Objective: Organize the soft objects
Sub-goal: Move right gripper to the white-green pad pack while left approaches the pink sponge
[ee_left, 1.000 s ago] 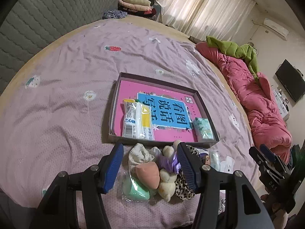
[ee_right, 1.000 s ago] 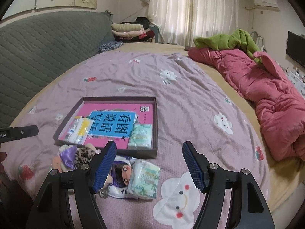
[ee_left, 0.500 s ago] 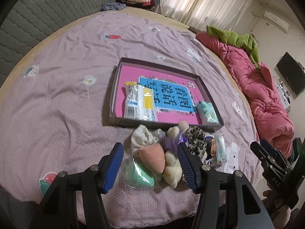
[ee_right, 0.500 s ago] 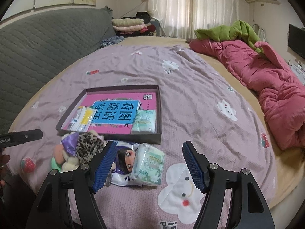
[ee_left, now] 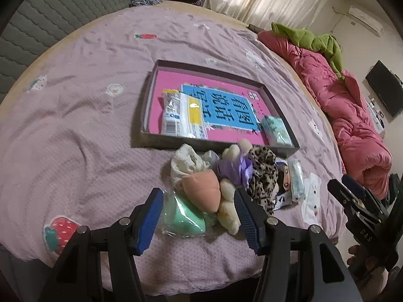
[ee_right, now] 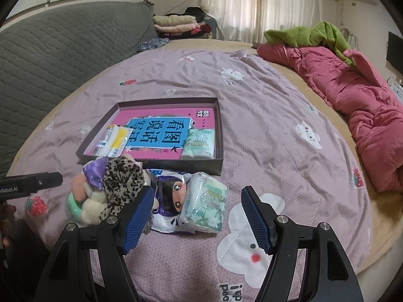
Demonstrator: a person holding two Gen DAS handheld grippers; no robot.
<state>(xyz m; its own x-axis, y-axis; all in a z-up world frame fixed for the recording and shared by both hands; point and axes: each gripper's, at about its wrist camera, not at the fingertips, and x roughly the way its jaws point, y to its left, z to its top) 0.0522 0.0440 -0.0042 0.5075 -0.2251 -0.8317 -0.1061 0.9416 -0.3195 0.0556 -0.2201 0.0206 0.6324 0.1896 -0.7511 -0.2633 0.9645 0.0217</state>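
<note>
A dark shallow box (ee_left: pixel 279 105) (ee_right: pixel 219 125) lies on the bed, holding a pink-and-blue book (ee_left: pixel 221 110), a yellow-white packet (ee_left: pixel 181 115) and a green tissue pack (ee_left: pixel 275 129) (ee_right: pixel 199 143). In front of it lies a pile: peach sponge (ee_left: pixel 201 188), green sponge in plastic (ee_left: pixel 181 216), cream plush (ee_left: pixel 226 211), leopard cloth (ee_left: pixel 264 173) (ee_right: pixel 121 178), doll-face packet (ee_right: pixel 171 198) and a tissue pack (ee_right: pixel 205 202). My left gripper (ee_left: pixel 197 216) is open just before the sponges. My right gripper (ee_right: pixel 197 219) is open just before the tissue pack.
The purple bedspread (ee_right: pixel 264 115) covers the bed. A red quilt (ee_right: pixel 365 95) with a green blanket (ee_right: pixel 309 34) lies along the right side. A grey padded headboard (ee_right: pixel 50 50) stands at the left, with folded clothes (ee_right: pixel 176 24) beyond. The bed edge is close below both grippers.
Both grippers have drawn back and lowered toward the near edge of the bed, so the pile now sits further ahead. Both stay open. No object has moved.
</note>
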